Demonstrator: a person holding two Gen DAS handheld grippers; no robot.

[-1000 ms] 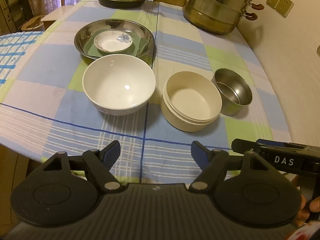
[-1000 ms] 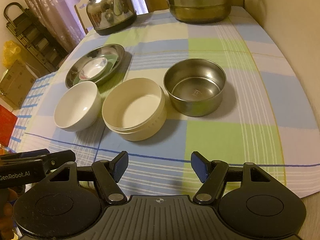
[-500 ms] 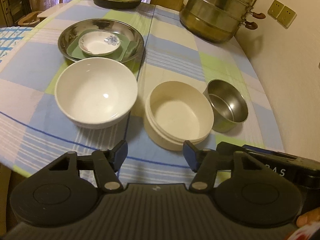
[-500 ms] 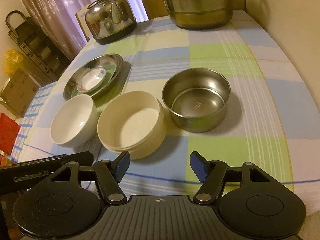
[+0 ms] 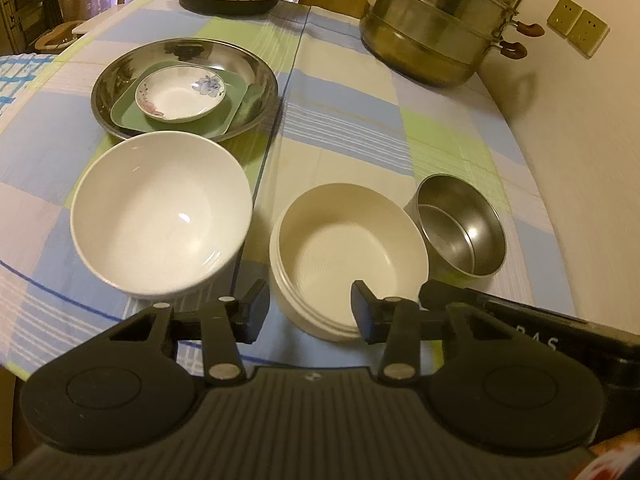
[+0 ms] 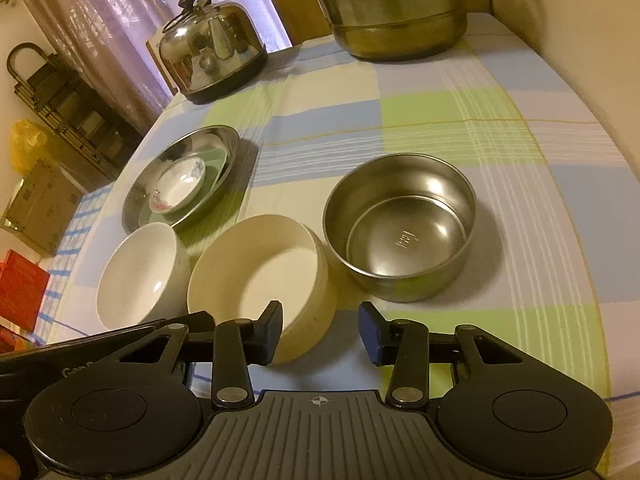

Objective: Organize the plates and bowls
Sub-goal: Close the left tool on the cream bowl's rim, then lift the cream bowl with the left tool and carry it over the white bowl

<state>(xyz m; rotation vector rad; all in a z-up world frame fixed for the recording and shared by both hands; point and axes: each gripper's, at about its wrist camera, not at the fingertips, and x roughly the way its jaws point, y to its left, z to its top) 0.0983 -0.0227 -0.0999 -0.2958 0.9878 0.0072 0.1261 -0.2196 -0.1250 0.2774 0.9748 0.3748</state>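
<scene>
Three loose bowls stand in a row near the front edge of the tabletop (image 5: pixel 344 92), which is covered by a checked cloth. At the left end is one white bowl (image 5: pixel 160 216); in the middle is one cream bowl (image 5: pixel 344 252) with ridges round its rim; at the right end is one steel bowl (image 6: pixel 400 236). The cream bowl stands just beside the steel one and a small gap apart from the white one.

Behind the white bowl, toward the left edge, lies one wide steel dish (image 5: pixel 184 84). In it sits one green square plate (image 5: pixel 232 92), and on that plate one small white saucer (image 5: pixel 180 96) with a painted flower. That makes four round vessels and two plates in all.

At the far edge stand one shiny kettle (image 6: pixel 212 56) and one large stacked steamer pot (image 5: pixel 436 20) with wooden handles.

The left gripper (image 5: pixel 306 306) has its jaws closing, partly open, one on each side of the near-left rim of the cream bowl; the pads do not press on it. The right gripper (image 6: pixel 320 330) is also closing, partly open, astride the near-right wall of the same bowl, with the wall between its fingers but not pinched. Neither holds anything.
</scene>
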